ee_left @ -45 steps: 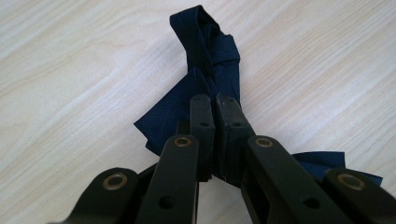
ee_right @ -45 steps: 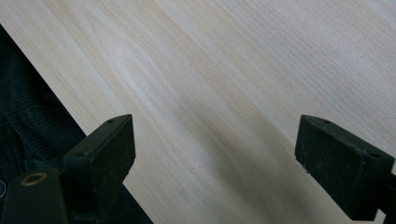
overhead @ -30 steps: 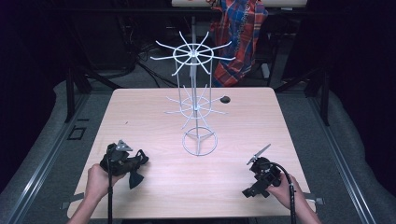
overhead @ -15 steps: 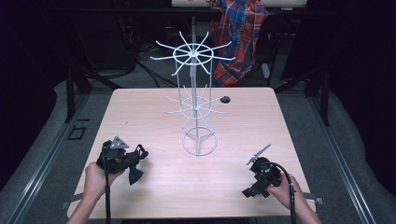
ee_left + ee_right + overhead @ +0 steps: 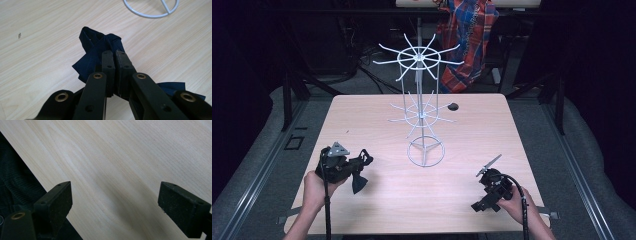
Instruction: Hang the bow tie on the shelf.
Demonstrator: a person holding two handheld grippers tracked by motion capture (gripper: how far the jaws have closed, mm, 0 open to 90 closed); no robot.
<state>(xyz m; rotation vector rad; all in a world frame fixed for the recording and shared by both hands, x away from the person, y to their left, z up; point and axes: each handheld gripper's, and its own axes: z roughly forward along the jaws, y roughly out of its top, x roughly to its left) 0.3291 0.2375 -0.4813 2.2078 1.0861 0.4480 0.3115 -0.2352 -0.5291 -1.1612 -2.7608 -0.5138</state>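
In the left gripper view, my left gripper (image 5: 115,53) is shut on a crumpled dark navy cloth (image 5: 92,47), which bunches up ahead of the closed jaws. From above, the left gripper (image 5: 364,159) sits at the table's front left with the cloth (image 5: 358,182) hanging below it, just over the wood. A white wire rack (image 5: 424,115) with spoke arms stands mid-table, and its base ring (image 5: 150,10) lies beyond the cloth. At the front right, my right gripper (image 5: 483,201) is held low, and its jaws (image 5: 115,202) stand wide open over bare wood.
A small dark object (image 5: 453,106) lies on the wooden table (image 5: 492,130) behind the rack. A plaid garment (image 5: 469,45) hangs beyond the far edge. The table's near edge (image 5: 32,177) and dark clothing show in the right gripper view.
The left gripper has shifted slightly left and away from the front edge, carrying the cloth. The right gripper has stayed where it was.
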